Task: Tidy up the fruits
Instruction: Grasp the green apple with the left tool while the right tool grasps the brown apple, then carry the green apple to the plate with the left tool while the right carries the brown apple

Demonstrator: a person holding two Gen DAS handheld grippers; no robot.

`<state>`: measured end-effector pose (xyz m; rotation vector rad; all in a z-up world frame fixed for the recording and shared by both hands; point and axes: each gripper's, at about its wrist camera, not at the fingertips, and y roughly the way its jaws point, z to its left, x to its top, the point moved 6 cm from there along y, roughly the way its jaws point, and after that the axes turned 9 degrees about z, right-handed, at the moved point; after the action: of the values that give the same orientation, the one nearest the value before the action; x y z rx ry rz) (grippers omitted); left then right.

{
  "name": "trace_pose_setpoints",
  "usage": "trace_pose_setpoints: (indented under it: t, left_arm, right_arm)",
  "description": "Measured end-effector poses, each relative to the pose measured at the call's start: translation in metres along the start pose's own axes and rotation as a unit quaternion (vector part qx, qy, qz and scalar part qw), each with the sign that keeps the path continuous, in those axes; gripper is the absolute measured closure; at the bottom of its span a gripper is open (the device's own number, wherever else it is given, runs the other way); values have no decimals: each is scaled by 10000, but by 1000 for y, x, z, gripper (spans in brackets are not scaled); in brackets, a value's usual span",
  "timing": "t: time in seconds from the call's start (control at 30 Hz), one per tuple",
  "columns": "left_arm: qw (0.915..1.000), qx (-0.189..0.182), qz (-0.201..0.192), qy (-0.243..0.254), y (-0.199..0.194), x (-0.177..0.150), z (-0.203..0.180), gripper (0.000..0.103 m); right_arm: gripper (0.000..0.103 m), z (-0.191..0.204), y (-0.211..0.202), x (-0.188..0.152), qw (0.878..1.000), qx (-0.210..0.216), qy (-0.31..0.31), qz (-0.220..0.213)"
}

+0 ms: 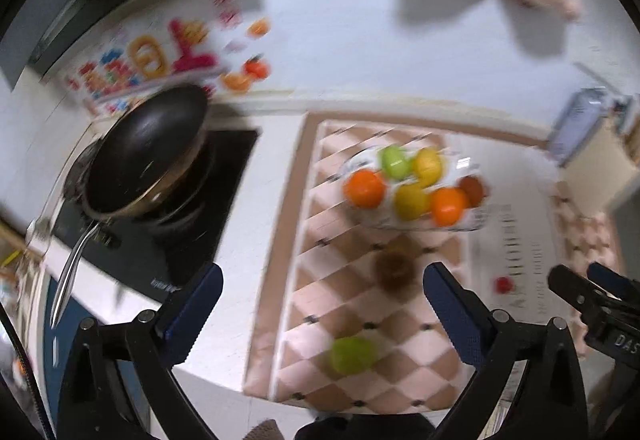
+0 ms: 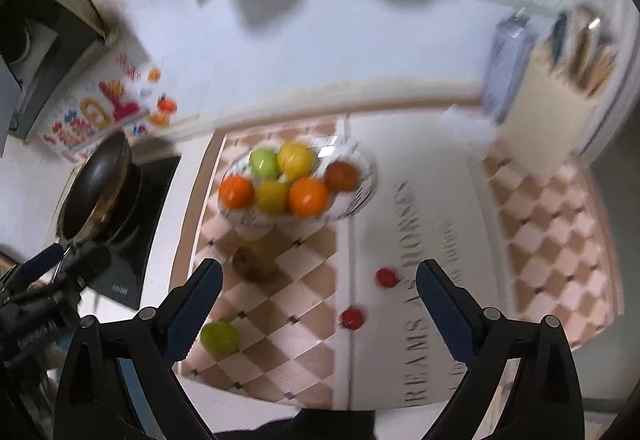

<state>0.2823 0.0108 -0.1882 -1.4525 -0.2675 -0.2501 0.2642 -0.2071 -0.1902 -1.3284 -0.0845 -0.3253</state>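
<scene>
Black-framed, blue-padded, the left gripper (image 1: 322,304) stands with its jaws spread wide and nothing between them, above a checked pink-and-brown mat (image 1: 344,268) that covers the white countertop (image 1: 256,168). Likewise the right gripper (image 2: 318,300) gapes wide and holds nothing; it hangs over the seam where the checked mat meets a white strip printed with grey lettering (image 2: 420,280).

On the mat, just below the left gripper, lies a loose round green fruit (image 1: 352,354), and a little further off a fuzzy brown fruit (image 1: 396,270). Two small red round fruits (image 2: 386,277) sit on the lettered strip, apart from each other. Beyond them stands a clear glass bowl (image 2: 360,200) holding two orange fruits, two yellow, one green and one reddish-brown.

To the left of the mat, a black stovetop (image 1: 224,176) is set into the counter, bearing a dark frying pan with a metal handle (image 1: 148,156). Behind it a colourful printed sheet (image 1: 160,60) leans on the pale wall (image 1: 340,40). At the far right, a cream holder of utensils (image 2: 560,112) stands by the wall; the pictures are blurred, so finer details cannot be made out.
</scene>
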Motion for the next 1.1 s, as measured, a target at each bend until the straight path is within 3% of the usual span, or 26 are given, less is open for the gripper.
trace_pose_setpoints:
  t: [0.13,0.4,0.5,0.53,0.57,0.87,0.93,1.0,1.1]
  left_arm:
    - [9975,322,595,-220,48,-14,21,0]
    - [9773,62,2017,-640,127,-68,31,0]
    - [9698,-144,2334,-694,142,-82,24,0]
    - [9676,-212,2427,-665,147,-87,20,0]
    - [9662,-278,2485,-633,150,-90,16,0]
    - [9499,-839,3010,-49,178,-109,-33,1]
    - [9470,-950,3067,117,185,-113,-46,8]
    - [9459,-983,3080,268,190,-117,-57,41]
    - [9535,-909,2858,298,192,-114,-61,42]
  right_arm:
    - [4,16,67,7,9976,372,-135,573]
    - [6,65,211,21,9815,662,-617,1687]
    - [14,80,249,19,9746,694,-757,1988]
    - [28,84,257,17,9729,680,-829,2049]
    - [34,84,261,16,9727,603,-880,2059]
    - [34,36,232,-16,9709,440,-824,2204]
    - [34,24,225,-23,9701,408,-770,2266]
    - [34,18,223,-29,9701,366,-742,2282]
    - [34,14,225,-33,9704,299,-701,2290]
